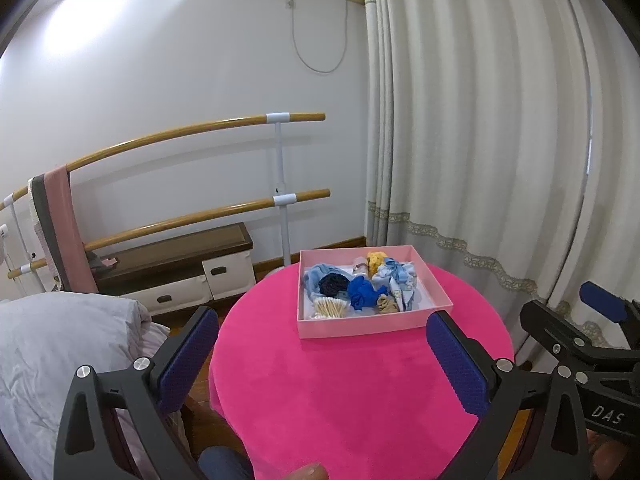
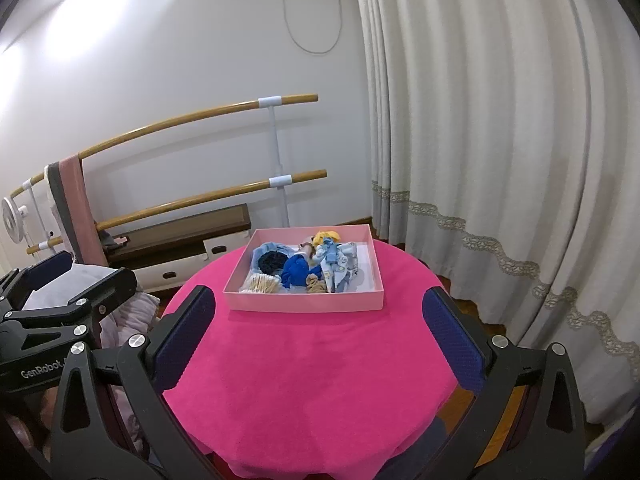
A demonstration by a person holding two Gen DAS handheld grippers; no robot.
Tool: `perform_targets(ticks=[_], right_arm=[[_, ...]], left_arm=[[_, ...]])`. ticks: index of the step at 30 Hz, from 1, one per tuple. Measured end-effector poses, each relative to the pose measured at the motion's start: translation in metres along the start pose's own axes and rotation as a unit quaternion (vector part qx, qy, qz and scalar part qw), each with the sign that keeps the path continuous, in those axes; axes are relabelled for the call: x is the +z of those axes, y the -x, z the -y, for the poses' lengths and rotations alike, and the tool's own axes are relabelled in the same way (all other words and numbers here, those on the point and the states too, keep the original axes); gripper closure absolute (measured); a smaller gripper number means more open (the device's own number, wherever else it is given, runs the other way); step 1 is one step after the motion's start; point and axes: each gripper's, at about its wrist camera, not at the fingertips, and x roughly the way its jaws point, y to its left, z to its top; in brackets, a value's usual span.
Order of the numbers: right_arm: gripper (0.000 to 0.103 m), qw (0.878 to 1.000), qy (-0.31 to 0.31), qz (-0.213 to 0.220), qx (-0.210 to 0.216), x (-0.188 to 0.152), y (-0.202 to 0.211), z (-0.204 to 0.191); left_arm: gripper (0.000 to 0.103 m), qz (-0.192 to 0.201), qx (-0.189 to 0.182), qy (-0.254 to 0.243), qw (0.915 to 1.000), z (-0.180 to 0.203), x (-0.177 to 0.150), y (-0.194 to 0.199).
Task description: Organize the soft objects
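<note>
A shallow pink box (image 1: 360,326) (image 2: 304,302) sits on the far side of a round table with a bright pink cloth (image 1: 352,392) (image 2: 312,380). In it lie several soft things: a royal blue cloth (image 1: 362,294) (image 2: 295,271), a dark navy knitted piece (image 1: 331,283) (image 2: 272,261), a light blue patterned cloth (image 1: 400,280) (image 2: 338,262), a yellow item (image 1: 377,261) (image 2: 325,237), a tan scrunchie (image 1: 387,304) (image 2: 317,285) and a bundle of cotton swabs (image 1: 330,307) (image 2: 263,283). My left gripper (image 1: 320,356) and right gripper (image 2: 318,332) are both open and empty, held above the near part of the table, short of the box.
A white curtain (image 1: 500,140) hangs to the right. A wooden double barre (image 1: 200,212) with a pink towel (image 1: 68,232) stands by the wall, over a low cabinet (image 1: 180,268). A bed with a grey quilt (image 1: 60,344) lies to the left.
</note>
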Motion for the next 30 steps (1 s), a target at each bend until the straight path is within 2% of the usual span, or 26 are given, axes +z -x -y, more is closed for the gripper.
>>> perform_targets(ticks=[30], right_arm=[[0.0, 1.0, -0.006, 0.004, -0.009, -0.0016, 0.0006, 0.0063]], left_arm=[[0.0, -0.006, 0.003, 0.01, 0.9999, 0.004, -0.0013, -0.0091]])
